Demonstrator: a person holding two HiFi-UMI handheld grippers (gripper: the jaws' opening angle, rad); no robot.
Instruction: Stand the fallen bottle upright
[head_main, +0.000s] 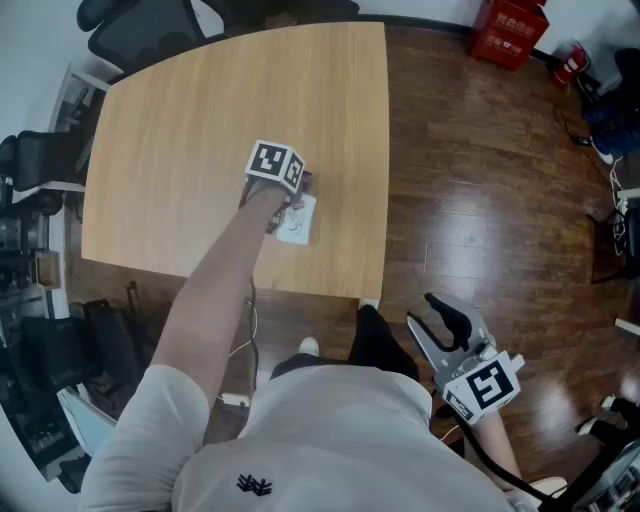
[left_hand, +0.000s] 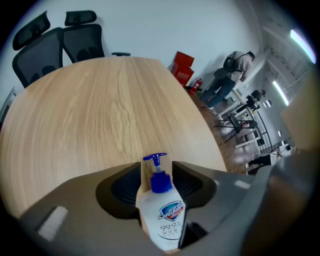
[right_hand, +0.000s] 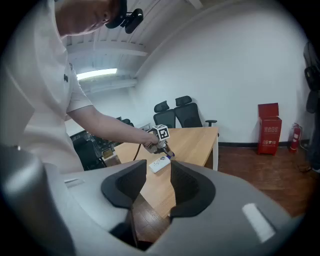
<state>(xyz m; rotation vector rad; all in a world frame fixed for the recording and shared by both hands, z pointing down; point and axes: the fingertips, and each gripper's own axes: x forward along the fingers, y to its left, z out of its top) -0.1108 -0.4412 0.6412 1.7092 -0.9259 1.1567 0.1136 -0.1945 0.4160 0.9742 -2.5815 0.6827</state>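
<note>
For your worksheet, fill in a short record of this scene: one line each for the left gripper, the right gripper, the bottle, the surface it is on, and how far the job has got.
left gripper: over the table, jaws closed round the bottle
right gripper: held off the table above the wooden floor, jaws apart, nothing between them
bottle: white with a blue pump, lying on its side
table: light wood; bottle lies near the person's edge
job: bottle gripped, not yet upright

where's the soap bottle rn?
Head view, just left of centre: the soap bottle lies on the wooden table near its front edge, between the left gripper's jaws.
</note>
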